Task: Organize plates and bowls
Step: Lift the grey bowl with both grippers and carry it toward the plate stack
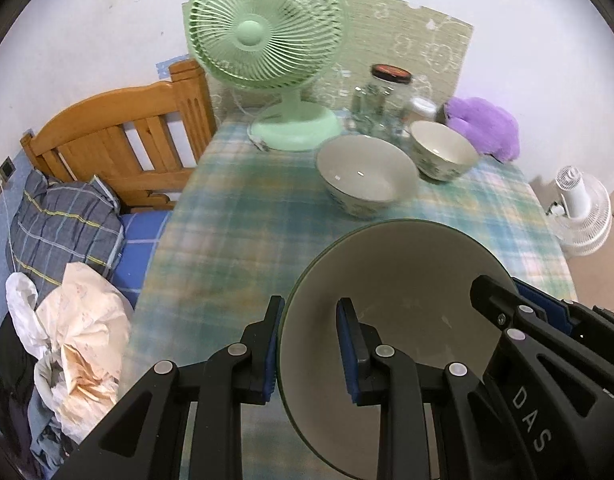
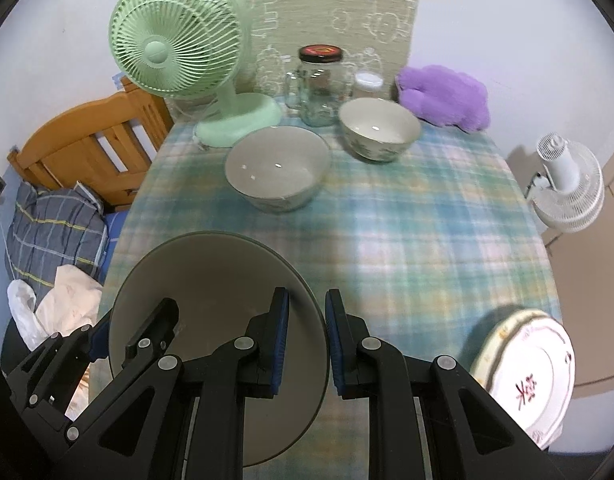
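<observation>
A: Left wrist view first. The left gripper (image 1: 312, 344) is clamped narrow on the left rim of the large bowl (image 1: 407, 280), one pad outside the wall, one inside. The right gripper (image 1: 519, 312) shows at the opposite rim, pinching it the same way. The bowl hangs above the near part of the checked tablecloth (image 1: 235, 232).

B: And further back?

A: A mid-sized bowl (image 1: 365, 178) sits toward the far edge, a smaller bowl (image 1: 443, 152) just behind it to the right, near the glass jar (image 1: 381, 100) and the green fan (image 1: 267, 44).

B: Right wrist view?

A: The right gripper (image 2: 306, 340) is closed narrow on the big bowl's right rim, with the left gripper (image 2: 119, 336) on the far side. A decorated plate (image 2: 527, 372) lies at the table's near right corner, overhanging it, as far as I can tell.

B: What might go wrong?

A: I'd judge the thin rim pinches the weak point: if the two hands drift apart or tilt unevenly, the glazed wall could slip out. Lowering it carelessly onto the mid-sized bowl risks a chip.
</observation>
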The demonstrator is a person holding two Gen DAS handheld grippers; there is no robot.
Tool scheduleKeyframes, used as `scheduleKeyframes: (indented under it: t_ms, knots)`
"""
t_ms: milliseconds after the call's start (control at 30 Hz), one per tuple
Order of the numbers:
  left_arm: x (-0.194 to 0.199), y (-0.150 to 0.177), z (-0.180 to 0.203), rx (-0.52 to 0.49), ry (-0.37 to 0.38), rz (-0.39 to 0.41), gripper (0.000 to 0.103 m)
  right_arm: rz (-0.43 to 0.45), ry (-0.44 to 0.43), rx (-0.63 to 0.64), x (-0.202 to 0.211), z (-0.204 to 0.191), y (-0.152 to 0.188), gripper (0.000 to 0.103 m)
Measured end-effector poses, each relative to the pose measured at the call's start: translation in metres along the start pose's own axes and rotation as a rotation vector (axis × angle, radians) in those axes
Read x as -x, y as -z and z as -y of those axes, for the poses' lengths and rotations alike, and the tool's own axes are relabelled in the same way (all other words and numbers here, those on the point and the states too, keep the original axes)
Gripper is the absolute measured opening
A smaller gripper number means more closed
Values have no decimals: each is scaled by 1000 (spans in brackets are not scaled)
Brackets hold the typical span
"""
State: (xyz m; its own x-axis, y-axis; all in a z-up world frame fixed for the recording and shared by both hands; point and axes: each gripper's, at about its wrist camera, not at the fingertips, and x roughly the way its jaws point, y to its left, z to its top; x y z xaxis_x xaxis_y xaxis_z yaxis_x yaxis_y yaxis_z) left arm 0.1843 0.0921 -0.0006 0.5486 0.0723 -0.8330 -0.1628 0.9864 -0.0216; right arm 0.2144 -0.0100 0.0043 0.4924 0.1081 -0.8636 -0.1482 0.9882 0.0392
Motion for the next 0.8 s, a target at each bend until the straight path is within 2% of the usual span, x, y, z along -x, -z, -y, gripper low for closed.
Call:
scheduleKeyframes:
  t_ms: [267, 467, 800]
  knots:
    - [9, 26, 38, -33, 18, -17, 24, -23, 19, -36, 12, 38, 27, 22]
    - [11, 42, 57, -16, 25, -25, 24, -24, 26, -37, 18, 60, 42, 22]
    - [-6, 71, 83, -28, 16, -81, 24, -85, 22, -45, 0, 89, 68, 22]
